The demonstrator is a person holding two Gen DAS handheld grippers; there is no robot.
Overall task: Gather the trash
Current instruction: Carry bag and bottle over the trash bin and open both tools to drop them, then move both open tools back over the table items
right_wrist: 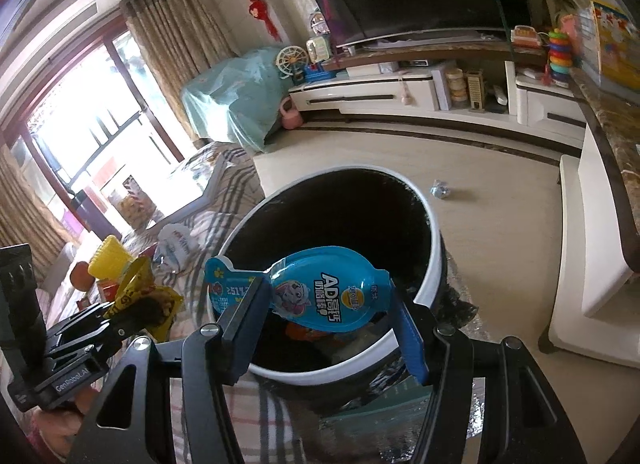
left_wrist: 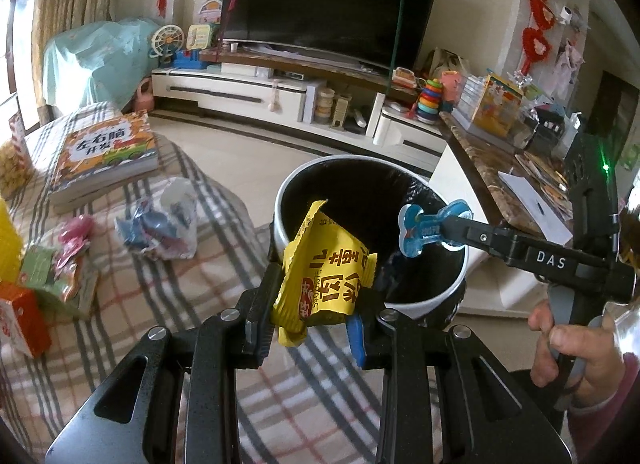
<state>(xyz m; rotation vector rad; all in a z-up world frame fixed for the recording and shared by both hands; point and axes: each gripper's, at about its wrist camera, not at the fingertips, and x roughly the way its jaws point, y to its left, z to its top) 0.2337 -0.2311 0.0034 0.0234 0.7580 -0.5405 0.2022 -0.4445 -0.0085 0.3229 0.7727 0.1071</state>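
The left gripper [left_wrist: 316, 304] is clamped on a crumpled yellow snack wrapper [left_wrist: 326, 276], which it holds at the near rim of the trash bin [left_wrist: 288, 199], partly over the opening. In the right wrist view the same wrapper [right_wrist: 140, 296] shows at the left, pinched in the left gripper [right_wrist: 120, 316], just beside the bin [right_wrist: 434, 264].

The right gripper [right_wrist: 328, 324] is clamped on a blue fish-shaped package lid [right_wrist: 332, 288] printed with a cartoon figure and white lettering. The lid hangs over the mouth of the bin, above the dark liner. From the left wrist view the lid [left_wrist: 424, 229] sits at the tip of the right gripper [left_wrist: 452, 232], over the right side of the bin's opening, and the person's right hand [left_wrist: 576, 348] grips the handle.

The bin is white outside with a black bag inside, and some coloured scraps lie at its bottom. It stands on the floor against the edge of a sofa covered with a plaid blanket [left_wrist: 192, 264].

On the blanket lie a crumpled clear plastic bag [left_wrist: 164, 223], a pink wrapper [left_wrist: 74, 240], a children's book [left_wrist: 106, 155] and an orange box [left_wrist: 20, 320]. A small crumpled blue scrap [right_wrist: 440, 187] lies on the floor beyond the bin. A long counter [left_wrist: 484, 159] with a marbled top runs along the right.
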